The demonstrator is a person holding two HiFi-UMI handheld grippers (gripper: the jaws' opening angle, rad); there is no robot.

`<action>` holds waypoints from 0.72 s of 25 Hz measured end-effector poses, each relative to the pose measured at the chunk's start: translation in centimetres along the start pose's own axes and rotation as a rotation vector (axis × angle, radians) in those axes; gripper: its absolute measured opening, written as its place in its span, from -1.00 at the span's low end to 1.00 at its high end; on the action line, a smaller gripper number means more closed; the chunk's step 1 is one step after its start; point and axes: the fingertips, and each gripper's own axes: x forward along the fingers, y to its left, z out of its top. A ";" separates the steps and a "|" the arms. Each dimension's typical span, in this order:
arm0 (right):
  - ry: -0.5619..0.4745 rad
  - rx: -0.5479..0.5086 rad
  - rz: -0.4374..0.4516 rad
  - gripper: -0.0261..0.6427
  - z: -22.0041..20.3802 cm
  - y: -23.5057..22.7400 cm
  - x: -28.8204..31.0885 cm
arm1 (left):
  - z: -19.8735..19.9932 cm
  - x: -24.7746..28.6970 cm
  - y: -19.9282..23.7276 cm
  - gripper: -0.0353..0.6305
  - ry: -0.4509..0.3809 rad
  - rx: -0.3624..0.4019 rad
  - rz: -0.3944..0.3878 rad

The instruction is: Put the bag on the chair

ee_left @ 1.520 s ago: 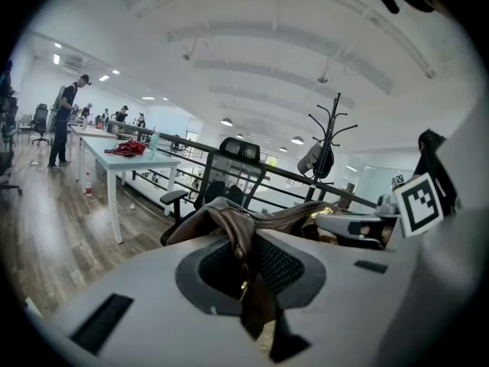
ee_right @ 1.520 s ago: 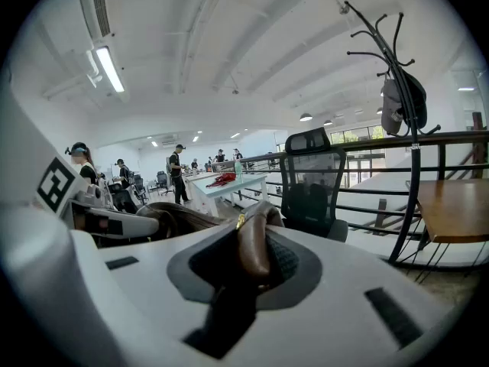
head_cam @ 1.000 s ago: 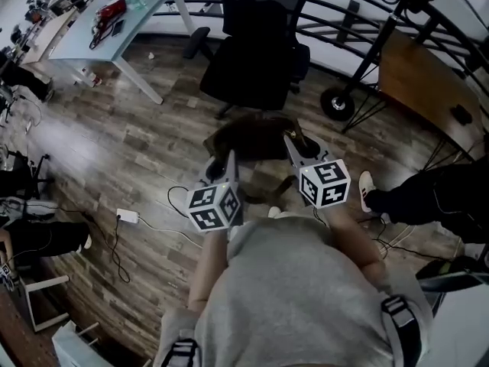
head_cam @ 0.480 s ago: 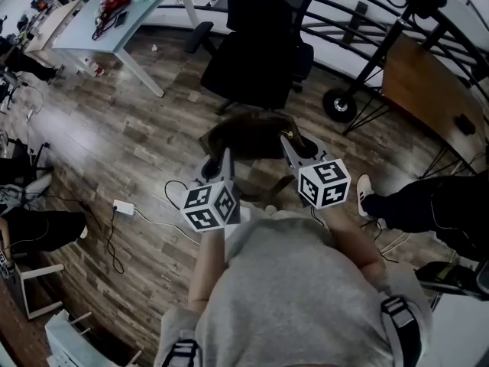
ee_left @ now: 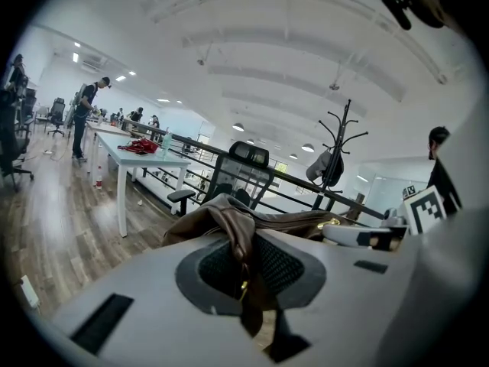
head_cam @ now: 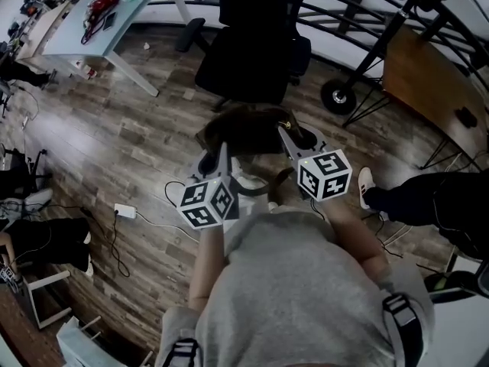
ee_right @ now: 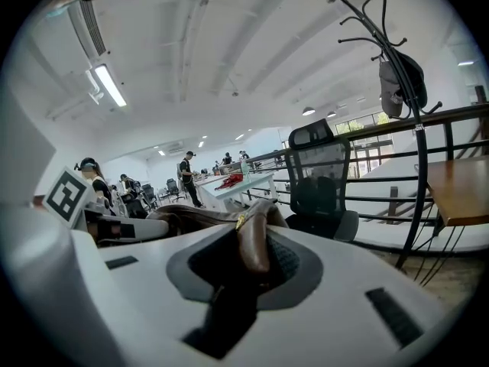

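A brown leather bag (head_cam: 248, 131) hangs in the air between my two grippers, just in front of the black office chair (head_cam: 248, 48). My left gripper (head_cam: 223, 153) is shut on the bag's left strap (ee_left: 238, 239), which runs between its pads. My right gripper (head_cam: 284, 138) is shut on the right strap (ee_right: 254, 239) in the same way. In the left gripper view the bag (ee_left: 221, 212) lies ahead of the jaws with the chair (ee_left: 243, 170) behind it. The right gripper view shows the chair (ee_right: 321, 182) close ahead, to the right.
A white table (head_cam: 107, 14) with red things on it stands at the back left. A black railing (head_cam: 359, 14) runs behind the chair, a coat stand (head_cam: 382, 44) and wooden desk (head_cam: 432, 82) are at right. A person's legs (head_cam: 428, 197) are at right; cables (head_cam: 126, 216) lie on the floor.
The bag and both grippers have moved a little forward, closer to the chair. Both grips are unchanged.
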 end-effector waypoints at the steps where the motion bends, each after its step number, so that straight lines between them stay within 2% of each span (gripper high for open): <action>1: 0.002 0.002 -0.006 -0.72 0.1 -0.2 0.5 | 0.2 0.5 0.3 -0.76 0.002 -0.001 -0.004; 18: 0.035 0.023 -0.112 -0.72 3.3 -4.1 13.7 | 5.7 12.6 7.9 -0.76 0.063 0.004 -0.087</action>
